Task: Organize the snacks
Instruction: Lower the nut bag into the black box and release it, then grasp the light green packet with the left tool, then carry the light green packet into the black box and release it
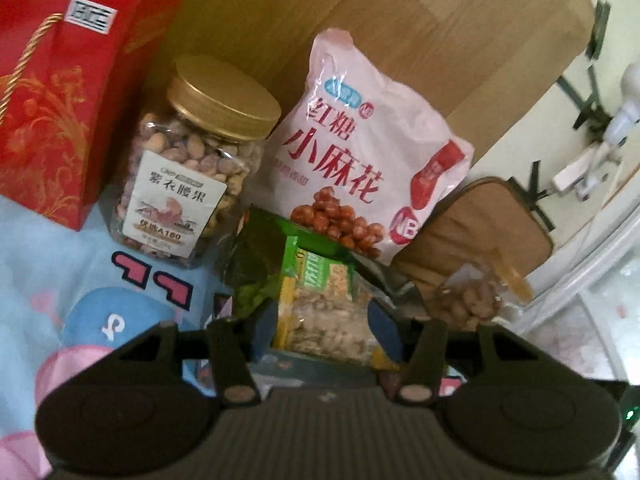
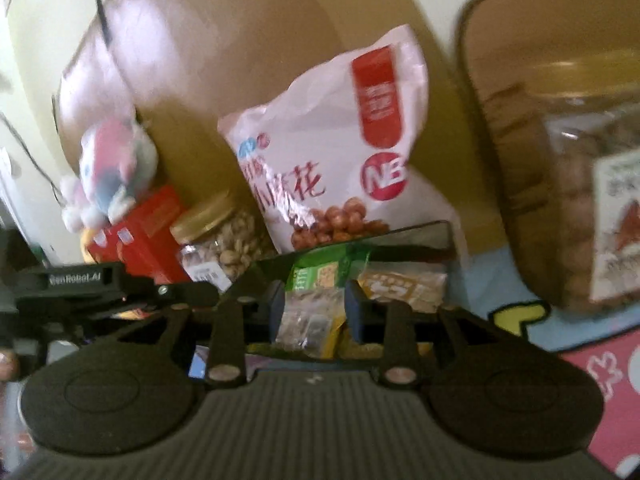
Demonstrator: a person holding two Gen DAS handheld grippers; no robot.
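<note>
A wooden headboard (image 1: 360, 40) stands at twelve o'clock, and a printed bedspread (image 1: 52, 248) covers the bed on which the snacks are gathered. Against the board a pink bag (image 1: 360, 152) is leaned upright, with a red gift box (image 1: 60, 92) at ten o'clock and a nut jar (image 1: 192, 168) between them. A brown cushion (image 1: 488, 224) lies at two o'clock, a small bag of nuts (image 1: 472, 300) just before it.

A clear snack packet (image 1: 324, 312) with a green and yellow header is seen between the blue pads of the left gripper (image 1: 324, 328), which are set moderately apart beside its edges; whether they press it cannot be told. In the right view the right gripper (image 2: 314, 312) is closed more narrowly about a similar packet (image 2: 308, 316) and seems to hold it.

The packet is best set down flat or propped in front of the pink bag, lowered gently so that bag is not knocked over. The jar at eleven o'clock and a second jar (image 2: 580, 200), close at the right gripper's two o'clock, narrow the way.
</note>
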